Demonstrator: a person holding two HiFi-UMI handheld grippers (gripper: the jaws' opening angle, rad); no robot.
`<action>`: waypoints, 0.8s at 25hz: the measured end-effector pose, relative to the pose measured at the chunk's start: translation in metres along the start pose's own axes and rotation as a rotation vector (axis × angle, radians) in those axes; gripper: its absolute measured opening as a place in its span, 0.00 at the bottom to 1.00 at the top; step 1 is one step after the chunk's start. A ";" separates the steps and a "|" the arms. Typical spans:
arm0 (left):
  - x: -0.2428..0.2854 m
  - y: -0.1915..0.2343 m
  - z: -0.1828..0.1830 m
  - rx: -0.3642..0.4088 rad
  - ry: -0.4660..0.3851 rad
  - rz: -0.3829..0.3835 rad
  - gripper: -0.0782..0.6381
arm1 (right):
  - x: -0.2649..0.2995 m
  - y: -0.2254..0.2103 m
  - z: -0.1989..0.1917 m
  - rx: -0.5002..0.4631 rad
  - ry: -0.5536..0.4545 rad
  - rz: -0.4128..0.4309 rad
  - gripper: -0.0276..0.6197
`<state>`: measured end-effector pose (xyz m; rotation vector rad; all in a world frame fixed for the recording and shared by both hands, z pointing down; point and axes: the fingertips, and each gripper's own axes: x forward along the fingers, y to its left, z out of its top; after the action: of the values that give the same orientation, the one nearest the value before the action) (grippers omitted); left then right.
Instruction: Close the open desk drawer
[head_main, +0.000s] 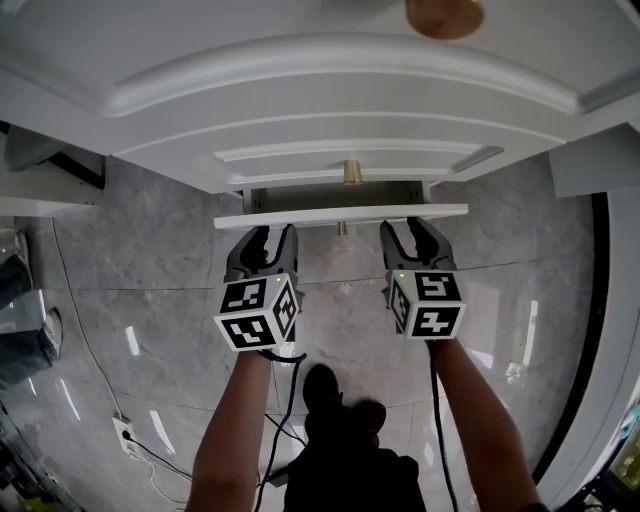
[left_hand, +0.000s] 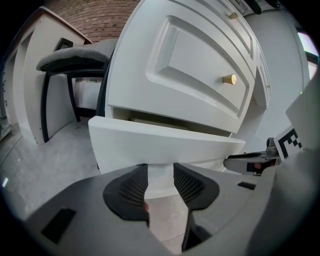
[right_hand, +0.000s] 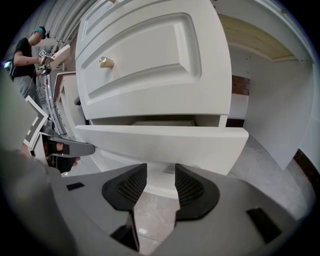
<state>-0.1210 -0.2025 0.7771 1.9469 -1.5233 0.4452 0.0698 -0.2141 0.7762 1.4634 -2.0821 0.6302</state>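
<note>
While the white desk (head_main: 340, 90) fills the upper view, its lower drawer (head_main: 300, 219) juts partly open above the tiled floor. The left gripper (head_main: 268, 236) and right gripper (head_main: 417, 230) sit just before its front, jaws narrowly parted and empty (its small brass knob (head_main: 342, 229) lies between them). Uneven pushing could skew and jam the drawer.

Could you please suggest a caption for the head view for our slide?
The left gripper and right gripper, jaws apart, poised at the front panel of the partly open white drawer.
</note>
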 end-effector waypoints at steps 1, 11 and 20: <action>0.002 0.001 0.002 0.000 -0.003 0.000 0.32 | 0.002 -0.001 0.002 -0.005 0.000 0.000 0.31; 0.010 0.004 0.010 -0.008 -0.024 0.006 0.32 | 0.013 -0.009 0.008 -0.010 -0.014 -0.005 0.28; 0.026 0.008 0.025 -0.002 -0.025 0.018 0.32 | 0.029 -0.010 0.022 -0.024 -0.006 0.008 0.29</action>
<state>-0.1245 -0.2393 0.7763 1.9456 -1.5572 0.4279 0.0681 -0.2519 0.7794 1.4460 -2.0933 0.6021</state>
